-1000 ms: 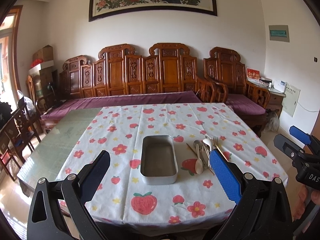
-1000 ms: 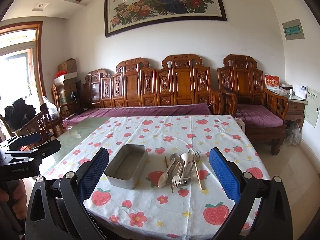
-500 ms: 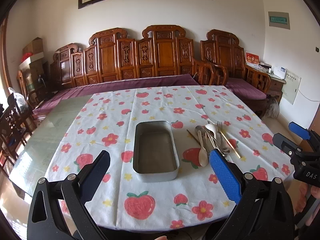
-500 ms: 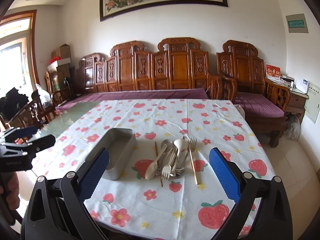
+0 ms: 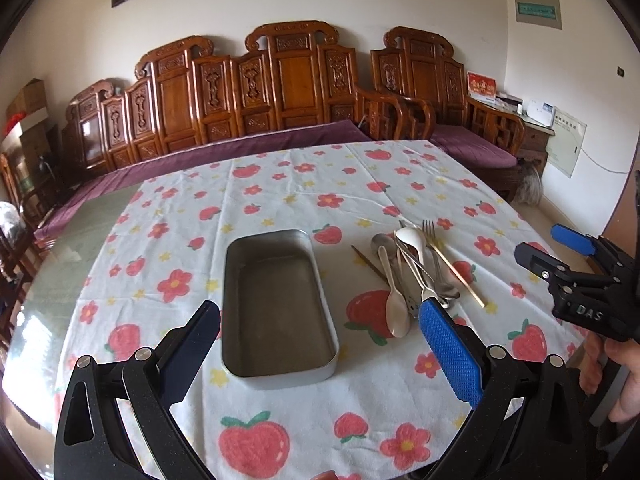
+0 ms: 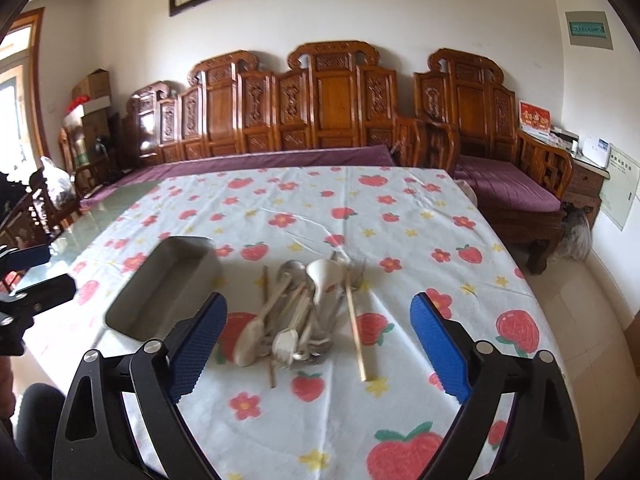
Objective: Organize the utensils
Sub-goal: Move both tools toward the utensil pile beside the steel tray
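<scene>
A long grey metal tray point(image 5: 276, 308) point(image 6: 168, 280) lies empty on the strawberry-print tablecloth. To its right is a heap of utensils point(image 5: 412, 272) point(image 6: 304, 312): spoons, a fork point(image 5: 434, 240) and chopsticks point(image 6: 354, 332). My left gripper point(image 5: 320, 316) hovers wide open over the tray's near end, nothing between its fingers. My right gripper point(image 6: 318, 308) hangs above the near end of the heap; its jaws are closing but stand wide apart and the pads touch nothing. The right gripper point(image 5: 568, 256) also shows at the right edge of the left wrist view.
The cloth point(image 5: 280, 200) covers most of a glass-topped table; bare glass point(image 5: 68, 248) shows at the left. Carved wooden benches with purple cushions point(image 5: 280, 92) stand behind the table. A side cabinet point(image 6: 584, 176) is at the far right. A hand point(image 5: 624, 376) holds the right gripper.
Both grippers have come forward and down toward the table, so tray and utensils look larger and closer. The right gripper's fingers have narrowed slightly. Nothing on the table has moved.
</scene>
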`<state>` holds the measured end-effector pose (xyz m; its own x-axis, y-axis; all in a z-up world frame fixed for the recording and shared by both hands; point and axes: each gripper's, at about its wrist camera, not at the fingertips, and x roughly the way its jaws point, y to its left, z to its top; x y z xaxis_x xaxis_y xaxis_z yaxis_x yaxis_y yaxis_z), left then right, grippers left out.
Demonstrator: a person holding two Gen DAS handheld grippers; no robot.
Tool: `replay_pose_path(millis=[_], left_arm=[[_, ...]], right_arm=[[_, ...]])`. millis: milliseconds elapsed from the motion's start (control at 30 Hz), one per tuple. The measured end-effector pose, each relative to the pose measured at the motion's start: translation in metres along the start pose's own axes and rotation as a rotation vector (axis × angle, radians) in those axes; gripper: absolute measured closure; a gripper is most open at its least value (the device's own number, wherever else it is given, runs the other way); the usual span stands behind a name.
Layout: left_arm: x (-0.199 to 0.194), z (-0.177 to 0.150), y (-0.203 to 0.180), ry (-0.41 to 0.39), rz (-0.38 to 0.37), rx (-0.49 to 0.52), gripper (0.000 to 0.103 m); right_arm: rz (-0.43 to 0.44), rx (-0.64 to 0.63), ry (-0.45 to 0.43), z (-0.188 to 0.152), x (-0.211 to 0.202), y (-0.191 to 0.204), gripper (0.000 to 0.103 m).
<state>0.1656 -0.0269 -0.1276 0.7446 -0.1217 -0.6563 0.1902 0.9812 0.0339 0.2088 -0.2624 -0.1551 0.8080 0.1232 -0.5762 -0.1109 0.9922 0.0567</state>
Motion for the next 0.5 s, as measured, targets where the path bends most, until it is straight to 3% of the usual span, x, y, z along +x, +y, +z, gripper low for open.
replay_pose_path(millis=[367, 500], left_arm=[[0.07, 0.005, -0.026, 0.066, -0.104, 0.032, 0.007], [0.094, 0.002, -0.04, 0.113, -0.139, 0.054, 0.019]], right_arm=[[-0.022, 0.025, 0.093, -0.005, 0.086, -0.037, 0.022], [-0.021, 0.042, 0.135, -0.02, 0.105, -0.046, 0.024]])
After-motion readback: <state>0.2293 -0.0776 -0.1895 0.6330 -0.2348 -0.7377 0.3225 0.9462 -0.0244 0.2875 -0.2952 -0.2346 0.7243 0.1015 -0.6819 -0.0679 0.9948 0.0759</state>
